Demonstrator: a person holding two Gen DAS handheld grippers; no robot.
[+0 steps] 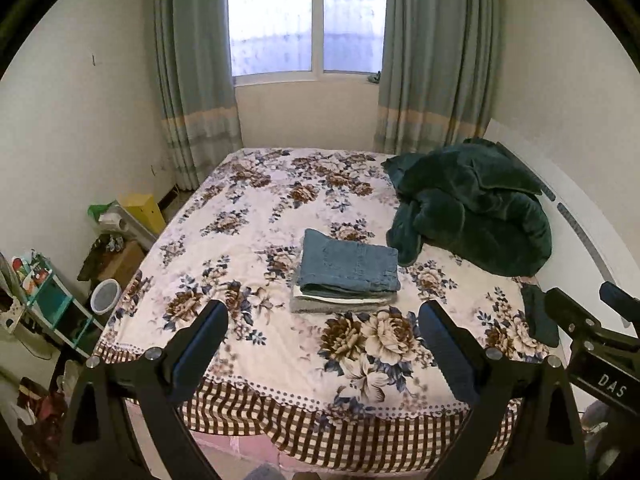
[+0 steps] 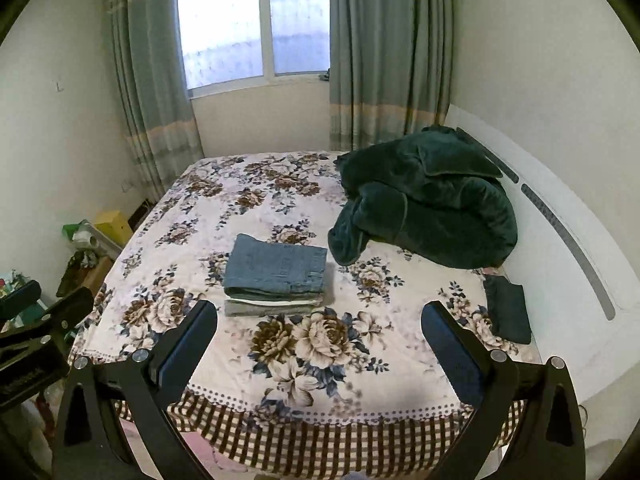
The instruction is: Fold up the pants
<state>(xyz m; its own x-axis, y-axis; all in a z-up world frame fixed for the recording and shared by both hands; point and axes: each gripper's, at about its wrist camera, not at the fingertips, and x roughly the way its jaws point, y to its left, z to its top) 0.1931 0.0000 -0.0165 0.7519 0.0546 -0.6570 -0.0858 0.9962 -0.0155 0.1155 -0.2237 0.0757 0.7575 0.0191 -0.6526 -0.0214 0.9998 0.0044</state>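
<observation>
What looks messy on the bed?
The dark green blanket is heaped in a crumpled pile by the headboard, not spread out or folded. The folded jeans sit neatly atop a small stack.

1. The left gripper (image 1: 323, 326) hangs above the near edge of the bed, and its two black fingers (image 1: 202, 340) stand wide apart with nothing between them.
2. The folded blue jeans (image 1: 349, 262) lie on top of a small stack of folded clothes (image 1: 340, 301) in the middle of the floral bedspread (image 1: 248, 216).
3. A dark green blanket (image 1: 472, 208) is crumpled at the far right of the bed.
4. The right gripper (image 1: 592, 316) shows at the right edge; I cannot tell how its jaws stand.
</observation>
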